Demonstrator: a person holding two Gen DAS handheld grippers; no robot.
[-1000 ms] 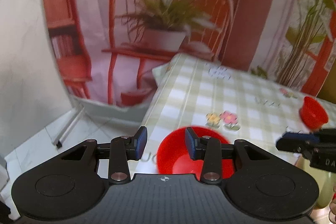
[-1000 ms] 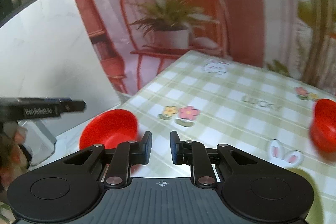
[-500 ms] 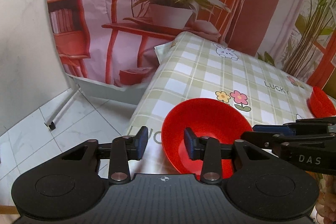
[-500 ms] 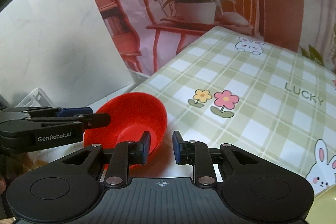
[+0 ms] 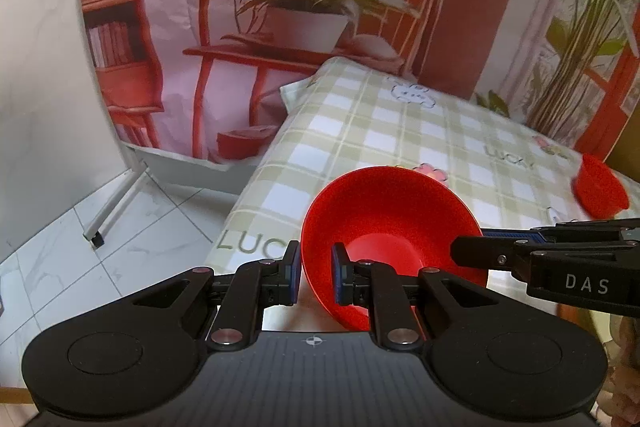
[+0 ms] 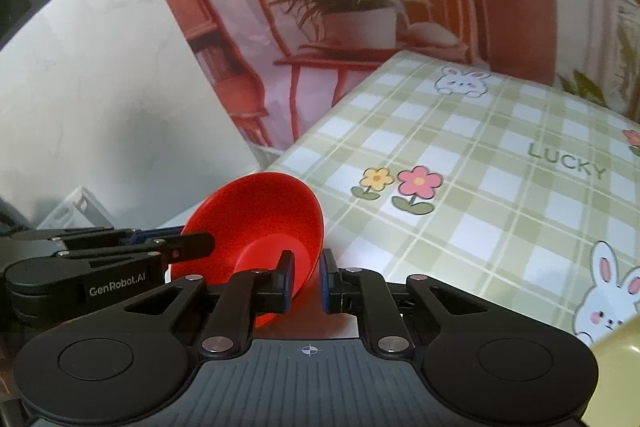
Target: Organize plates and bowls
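Observation:
A red bowl (image 5: 390, 227) is tilted up off the checked tablecloth (image 5: 380, 131) near its left front corner. My left gripper (image 5: 316, 277) is shut on the bowl's left rim. My right gripper (image 6: 306, 281) is shut on the bowl's right rim (image 6: 260, 223), and its fingers (image 5: 492, 255) reach in from the right in the left wrist view. The left gripper's fingers (image 6: 176, 247) show at the bowl's far side in the right wrist view. A second red bowl (image 5: 598, 187) sits on the table at the far right.
A pale yellow dish (image 6: 612, 367) edges in at the lower right of the right wrist view. The table's left edge (image 5: 248, 195) drops to a tiled floor (image 5: 80, 247). A printed backdrop (image 5: 280, 7) with a chair and plant stands behind on a metal foot.
Both grippers have closed on the red bowl's opposite rims, and the bowl has tipped up from lying flat on the cloth.

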